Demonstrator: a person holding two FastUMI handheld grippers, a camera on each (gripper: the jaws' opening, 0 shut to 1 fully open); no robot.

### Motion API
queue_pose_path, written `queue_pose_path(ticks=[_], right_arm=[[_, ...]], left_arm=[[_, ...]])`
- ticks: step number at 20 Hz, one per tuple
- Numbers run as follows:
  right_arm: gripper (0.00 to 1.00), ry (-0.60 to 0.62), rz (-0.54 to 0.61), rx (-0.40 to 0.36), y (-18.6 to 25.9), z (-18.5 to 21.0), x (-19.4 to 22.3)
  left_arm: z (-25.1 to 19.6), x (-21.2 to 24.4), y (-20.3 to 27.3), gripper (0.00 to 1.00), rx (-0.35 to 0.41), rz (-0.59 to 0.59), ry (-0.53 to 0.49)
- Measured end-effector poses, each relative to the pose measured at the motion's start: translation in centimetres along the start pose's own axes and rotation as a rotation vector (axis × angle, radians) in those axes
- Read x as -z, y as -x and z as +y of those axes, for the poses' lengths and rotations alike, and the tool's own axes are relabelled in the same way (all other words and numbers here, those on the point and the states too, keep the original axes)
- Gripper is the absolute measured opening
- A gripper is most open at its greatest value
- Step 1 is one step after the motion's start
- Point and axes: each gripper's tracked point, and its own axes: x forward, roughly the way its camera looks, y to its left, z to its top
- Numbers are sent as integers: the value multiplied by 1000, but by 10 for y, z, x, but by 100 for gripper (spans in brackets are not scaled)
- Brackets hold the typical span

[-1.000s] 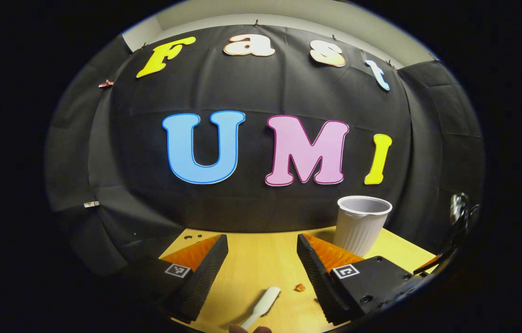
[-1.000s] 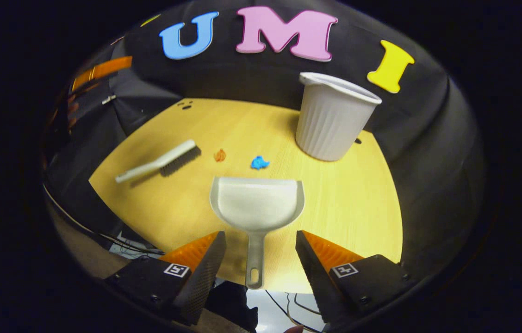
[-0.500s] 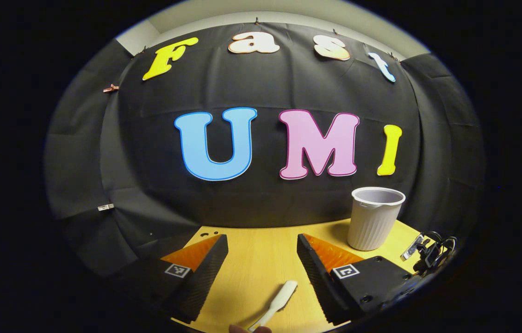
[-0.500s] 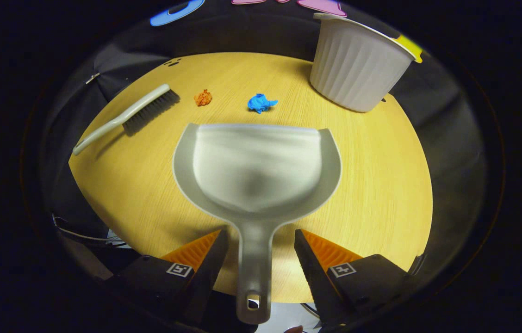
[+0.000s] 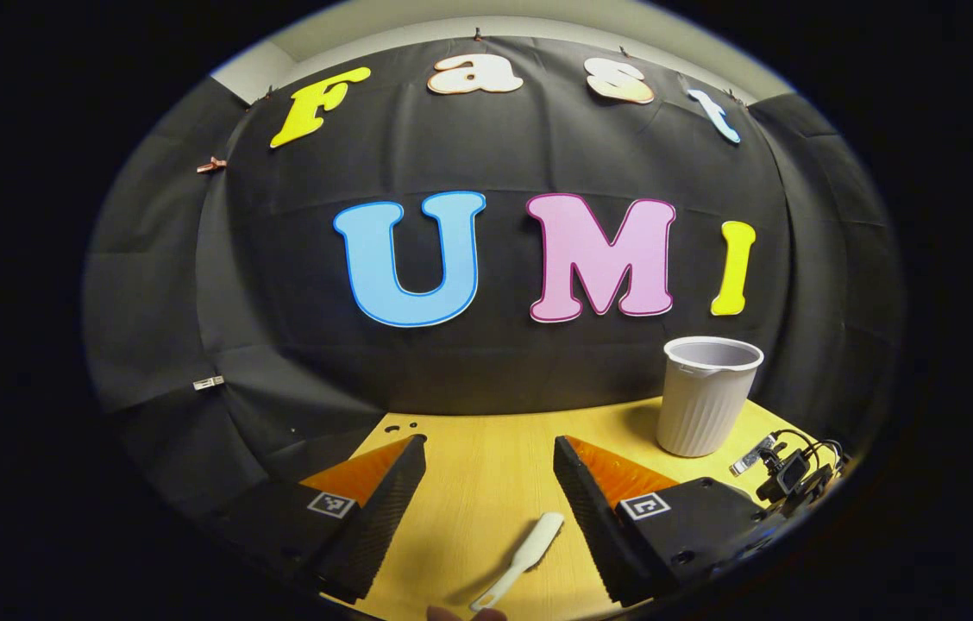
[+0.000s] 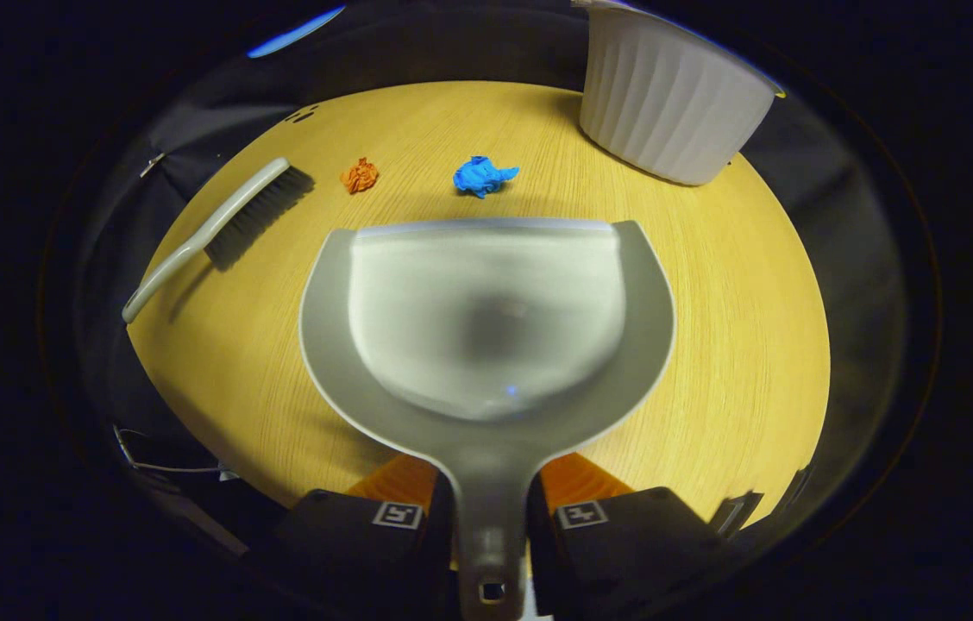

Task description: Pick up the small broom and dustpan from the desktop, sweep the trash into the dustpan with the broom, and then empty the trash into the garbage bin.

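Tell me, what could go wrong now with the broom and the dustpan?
1. The right tongs pinch only the thin handle of the dustpan, far from its wide pan, so it might tip or twist when lifted.
2. The left tongs are open above the broom, whose handle lies slanted between them, so the grab could slip.
3. The orange scrap and blue scrap look light; a hard sweep might flick them past the pan.

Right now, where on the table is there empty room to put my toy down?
The wood right of the dustpan, below the white bin, is bare. So is the patch between the broom and the dustpan's left rim. It is crowded ahead of the pan's lip, where the orange scrap and blue scrap lie.
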Motion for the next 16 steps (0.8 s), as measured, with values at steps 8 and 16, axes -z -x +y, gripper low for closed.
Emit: queue_pose_path(ticks=[8,16], right_arm=[[37,73,-53,-31,15,0,0],[37,85,-113,-27,69,-13,8]], left_arm=[[1,47,-12,94,62,124,-18],[-22,177,-7,94,288,561,-95]])
